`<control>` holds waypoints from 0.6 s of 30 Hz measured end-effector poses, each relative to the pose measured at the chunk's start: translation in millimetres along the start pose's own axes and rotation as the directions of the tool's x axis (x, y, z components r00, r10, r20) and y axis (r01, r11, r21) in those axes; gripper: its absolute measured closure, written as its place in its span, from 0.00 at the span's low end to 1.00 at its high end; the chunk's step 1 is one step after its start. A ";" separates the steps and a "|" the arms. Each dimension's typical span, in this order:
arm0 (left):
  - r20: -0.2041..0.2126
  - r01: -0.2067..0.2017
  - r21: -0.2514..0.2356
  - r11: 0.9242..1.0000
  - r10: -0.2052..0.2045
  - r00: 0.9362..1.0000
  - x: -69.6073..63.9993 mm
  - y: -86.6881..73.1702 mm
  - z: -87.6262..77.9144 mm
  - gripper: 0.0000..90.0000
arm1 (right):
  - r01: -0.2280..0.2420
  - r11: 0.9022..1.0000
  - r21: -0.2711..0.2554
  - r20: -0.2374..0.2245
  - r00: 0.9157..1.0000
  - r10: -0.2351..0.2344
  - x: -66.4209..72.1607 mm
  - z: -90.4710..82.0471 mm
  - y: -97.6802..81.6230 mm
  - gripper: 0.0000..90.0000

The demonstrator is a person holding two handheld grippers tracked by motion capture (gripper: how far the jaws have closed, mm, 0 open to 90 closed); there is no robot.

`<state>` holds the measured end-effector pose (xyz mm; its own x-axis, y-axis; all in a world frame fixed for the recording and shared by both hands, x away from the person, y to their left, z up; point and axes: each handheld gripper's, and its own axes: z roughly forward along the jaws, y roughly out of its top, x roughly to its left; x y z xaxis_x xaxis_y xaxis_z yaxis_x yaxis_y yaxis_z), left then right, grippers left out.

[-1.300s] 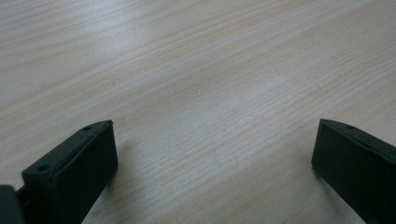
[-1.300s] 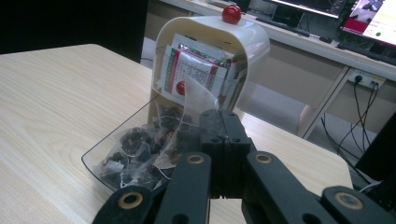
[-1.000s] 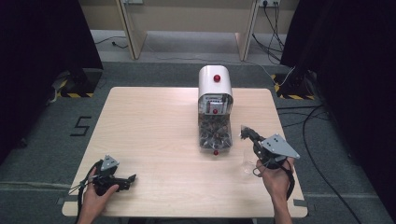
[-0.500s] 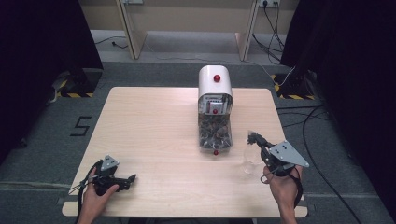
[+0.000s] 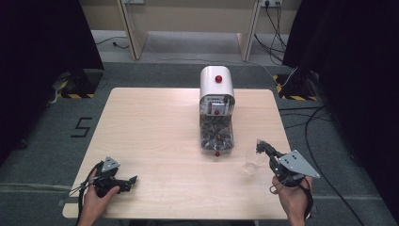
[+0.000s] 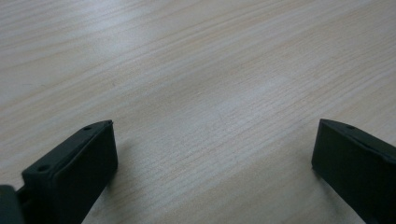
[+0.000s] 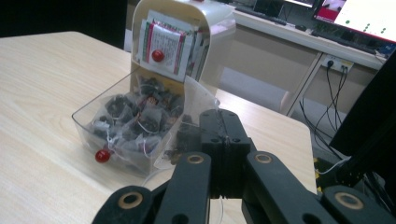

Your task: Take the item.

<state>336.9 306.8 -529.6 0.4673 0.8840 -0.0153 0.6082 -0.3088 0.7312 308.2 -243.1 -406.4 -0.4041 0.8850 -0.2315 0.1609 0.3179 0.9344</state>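
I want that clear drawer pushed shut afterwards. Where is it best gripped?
By the red knob on the clear drawer's front wall, from the table's near side: it juts out that way, and the walls are wide and smooth.

- Broad bare stretch of pale wooden table (image 5: 150, 127) open across the left half, between the left gripper (image 5: 131, 180) at the near edge and the far edge.
- Blocking the centre line: white round-topped dispenser with a red knob (image 5: 216, 87), its clear plastic drawer of dark tea bags (image 5: 216, 136) pulled out towards the near side.
- Narrow passage only between that drawer and the right gripper (image 5: 259, 146), jaws pressed together on a translucent tea bag (image 5: 251, 162).
- Free near edge between both hands.
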 end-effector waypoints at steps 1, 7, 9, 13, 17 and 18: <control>0.000 0.000 0.000 1.000 0.000 1.000 0.0 0.0 0.0 0.00 | -0.002 1.000 0.004 -0.003 1.000 0.002 0.0 -0.2 -1.4 1.00; 0.000 0.000 0.000 1.000 0.000 1.000 0.0 0.0 0.0 0.00 | -0.003 1.000 0.021 -0.012 1.000 0.003 -0.5 1.7 -7.8 1.00; 0.000 0.000 0.000 1.000 0.000 1.000 0.0 0.0 0.0 0.00 | -0.006 1.000 0.031 -0.016 1.000 0.007 -0.1 3.0 -10.1 1.00; 0.000 0.000 0.000 1.000 0.000 1.000 0.0 0.0 0.0 0.00 | -0.011 0.999 0.050 -0.030 0.999 0.013 1.5 6.8 -14.8 1.00; 0.000 0.000 0.000 1.000 0.000 1.000 0.0 0.0 0.0 0.00 | -0.010 0.998 0.067 -0.040 0.999 0.012 2.3 11.7 -19.5 1.00; 0.000 0.000 0.000 1.000 0.000 1.000 0.0 0.0 0.0 0.00 | -0.010 0.997 0.071 -0.041 0.999 0.013 2.3 12.7 -20.5 1.00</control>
<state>336.9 306.8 -529.5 0.4673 0.8840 -0.0153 0.6083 -0.3088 0.7312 315.4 -243.3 -429.6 -0.4388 0.8741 -0.2082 0.2285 0.3326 0.9150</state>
